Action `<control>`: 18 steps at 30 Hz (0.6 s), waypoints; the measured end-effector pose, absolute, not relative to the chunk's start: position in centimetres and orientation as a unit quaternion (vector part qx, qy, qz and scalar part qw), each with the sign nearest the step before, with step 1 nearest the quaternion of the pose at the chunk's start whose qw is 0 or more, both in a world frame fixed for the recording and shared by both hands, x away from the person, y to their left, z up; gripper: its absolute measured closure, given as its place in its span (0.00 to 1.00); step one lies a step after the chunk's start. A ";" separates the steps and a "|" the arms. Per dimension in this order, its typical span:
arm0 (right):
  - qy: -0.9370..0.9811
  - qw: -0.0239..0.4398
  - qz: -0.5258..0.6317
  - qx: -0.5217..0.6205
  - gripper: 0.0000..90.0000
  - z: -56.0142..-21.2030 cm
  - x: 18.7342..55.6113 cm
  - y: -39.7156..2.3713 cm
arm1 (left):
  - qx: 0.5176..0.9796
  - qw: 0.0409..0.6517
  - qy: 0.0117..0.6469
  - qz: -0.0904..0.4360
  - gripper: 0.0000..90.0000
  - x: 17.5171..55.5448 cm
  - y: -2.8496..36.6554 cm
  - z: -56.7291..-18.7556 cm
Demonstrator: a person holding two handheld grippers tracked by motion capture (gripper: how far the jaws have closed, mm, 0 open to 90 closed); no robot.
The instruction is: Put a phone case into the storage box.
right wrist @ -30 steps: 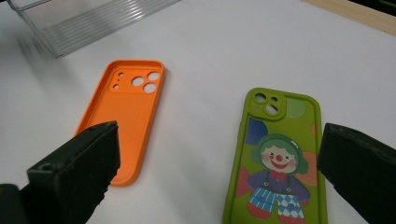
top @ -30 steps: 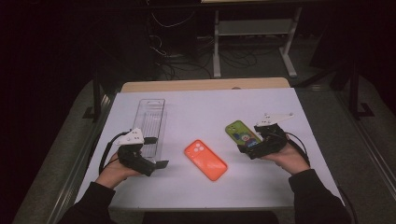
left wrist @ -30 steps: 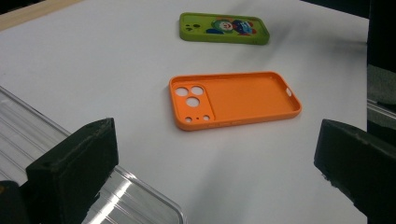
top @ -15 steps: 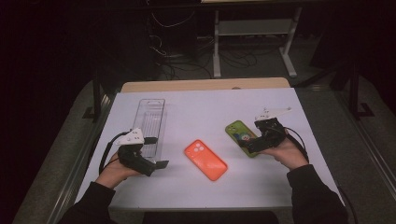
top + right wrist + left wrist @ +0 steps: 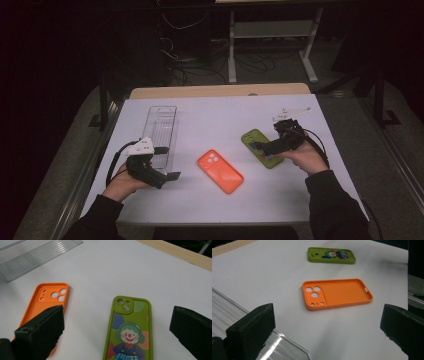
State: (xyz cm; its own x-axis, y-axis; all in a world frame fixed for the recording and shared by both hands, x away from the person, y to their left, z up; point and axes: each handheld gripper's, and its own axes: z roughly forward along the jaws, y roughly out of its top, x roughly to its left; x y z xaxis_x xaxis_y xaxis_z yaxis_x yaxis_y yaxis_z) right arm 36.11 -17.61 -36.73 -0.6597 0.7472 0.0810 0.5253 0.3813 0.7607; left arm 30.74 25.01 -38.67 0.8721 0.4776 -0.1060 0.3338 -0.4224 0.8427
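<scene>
The green phone case (image 5: pixel 261 147) lies flat on the white worktop (image 5: pixel 220 120), right of the frame's centre in the high view, clown picture up. Its long axis runs diagonally, camera-hole end toward the upper left and the other end toward the lower right, under my right hand-held gripper (image 5: pixel 263 148). In the right gripper view the green phone case (image 5: pixel 129 328) sits between my two black jaws, which are spread wide and touch nothing. Compared with half a second ago, my right hand has crept a little farther up the frame over the case; the case itself has not shifted.

The orange phone case (image 5: pixel 220 171) lies near it, at lower centre, hollow side up, on a similar diagonal. My left hand-held gripper (image 5: pixel 170 176) rests at lower left, jaws spread and empty, unmoved, just beside the clear plastic tray (image 5: pixel 161 128).
</scene>
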 end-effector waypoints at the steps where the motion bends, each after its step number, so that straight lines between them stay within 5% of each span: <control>1: 0.819 0.139 0.398 0.388 0.00 -36.7 36.1 -17.6 | 0.840 0.480 0.241 0.075 0.00 30.7 25.0 -38.7; 18: 0.815 0.156 0.380 0.409 0.00 -36.9 38.3 -17.4 | 0.839 0.482 0.241 0.075 0.00 30.7 24.9 -38.7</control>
State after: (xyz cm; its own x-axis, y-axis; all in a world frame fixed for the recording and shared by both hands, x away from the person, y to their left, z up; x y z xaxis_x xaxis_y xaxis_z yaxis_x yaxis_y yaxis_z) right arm 38.31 -17.43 -36.94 -0.6172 0.7848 0.0573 0.5483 0.3767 0.7466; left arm 30.73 24.91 -38.68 0.8731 0.4757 -0.1065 0.3320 -0.4203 0.8445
